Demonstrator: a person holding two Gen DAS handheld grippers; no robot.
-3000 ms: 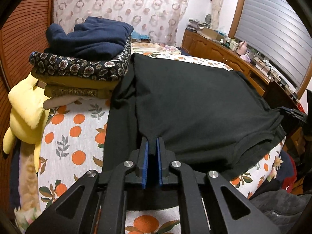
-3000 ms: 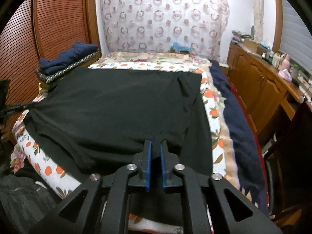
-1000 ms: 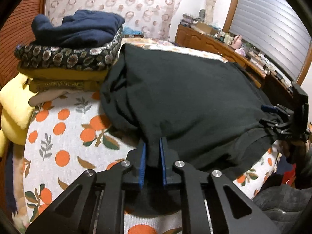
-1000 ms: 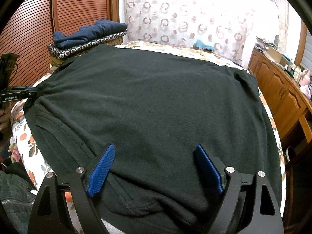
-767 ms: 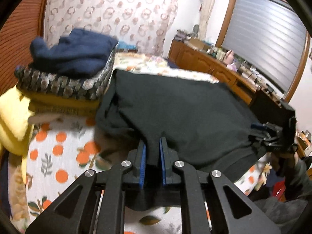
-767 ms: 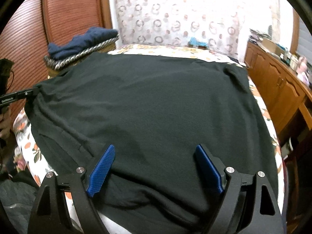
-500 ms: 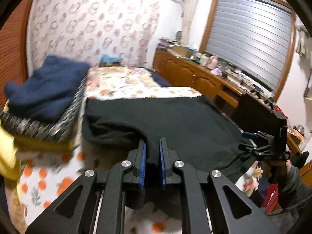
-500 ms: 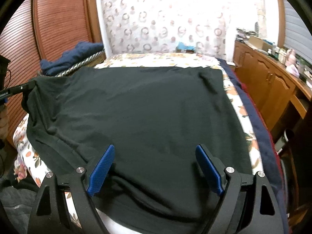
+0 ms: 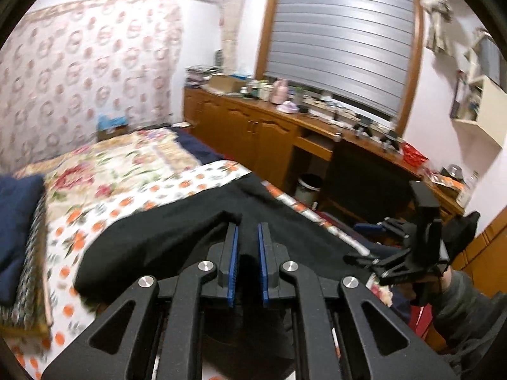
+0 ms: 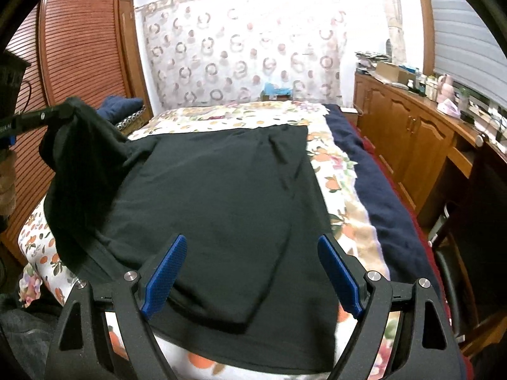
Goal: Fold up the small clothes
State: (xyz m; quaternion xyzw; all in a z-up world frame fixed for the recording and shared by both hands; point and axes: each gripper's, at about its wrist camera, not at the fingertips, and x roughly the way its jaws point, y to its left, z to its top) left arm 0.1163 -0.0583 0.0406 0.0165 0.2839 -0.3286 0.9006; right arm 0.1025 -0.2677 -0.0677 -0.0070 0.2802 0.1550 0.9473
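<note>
1. Since the earlier frames, the left gripper (image 9: pixel 246 255) has lifted the left side of the black garment (image 10: pixel 221 196) up off the bed (image 10: pixel 342 171) and is carrying it across toward the right edge. The right gripper (image 10: pixel 252 274) has let go of the cloth and drawn back.
2. By my reading, 1 lengthwise fold is under way: the raised flap has yet to be laid over the flat part.
3. Closed tight, the left gripper pinches a bunched corner of the garment between its blue pads (image 9: pixel 233 262); in the right wrist view that corner hangs high above the bed's left edge.
4. Wide apart and empty, the right gripper's jaws hover over the garment's near hem, close to the bed's near edge.
5. Most of the garment lies flat across the middle of the bed, with a folded strip along its right side.
</note>
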